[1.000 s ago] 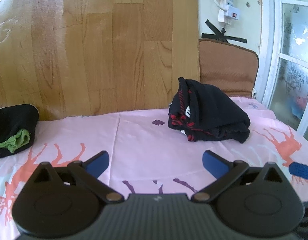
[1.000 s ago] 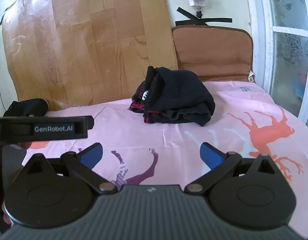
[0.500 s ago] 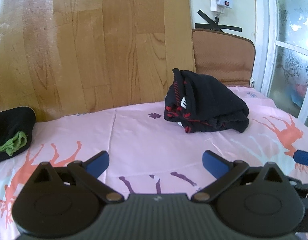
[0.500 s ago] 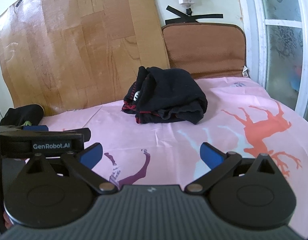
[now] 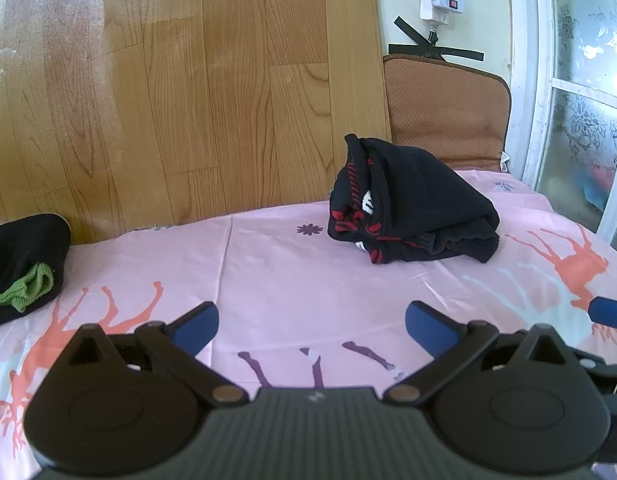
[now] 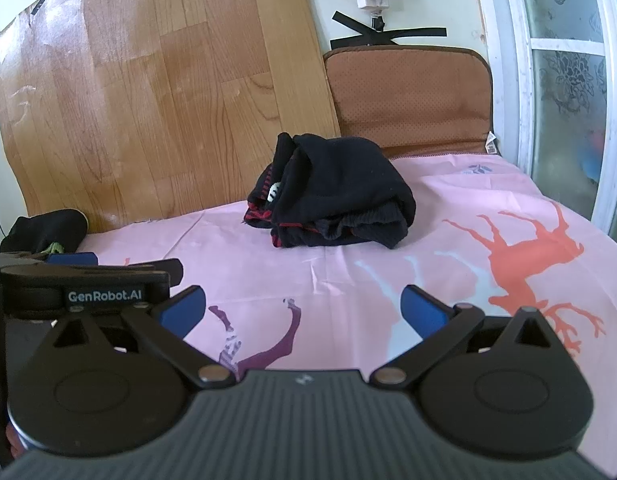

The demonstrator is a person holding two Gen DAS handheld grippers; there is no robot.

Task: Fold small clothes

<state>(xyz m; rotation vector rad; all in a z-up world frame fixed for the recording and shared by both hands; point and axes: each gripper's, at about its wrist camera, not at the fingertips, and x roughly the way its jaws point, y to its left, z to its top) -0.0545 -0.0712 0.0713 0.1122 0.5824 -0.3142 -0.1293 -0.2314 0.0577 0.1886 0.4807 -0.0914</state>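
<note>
Two grippers: both spread wide, holding nothing.
Pink sheet point(image 5: 292, 276): covered the surface, printed with deer.
Wood-grain panel point(image 5: 188, 80): leaned upright behind the sheet.
Black-and-red garment point(image 5: 412, 204): bundled at the sheet's far side, well apart from left gripper point(image 5: 311, 322) and right gripper point(image 6: 302, 308).
Black-and-green garment point(image 5: 22, 268): far left edge.

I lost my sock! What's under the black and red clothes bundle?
The black and red folded clothes bundle rests on the pink printed sheet. Anything beneath it is hidden.
</note>
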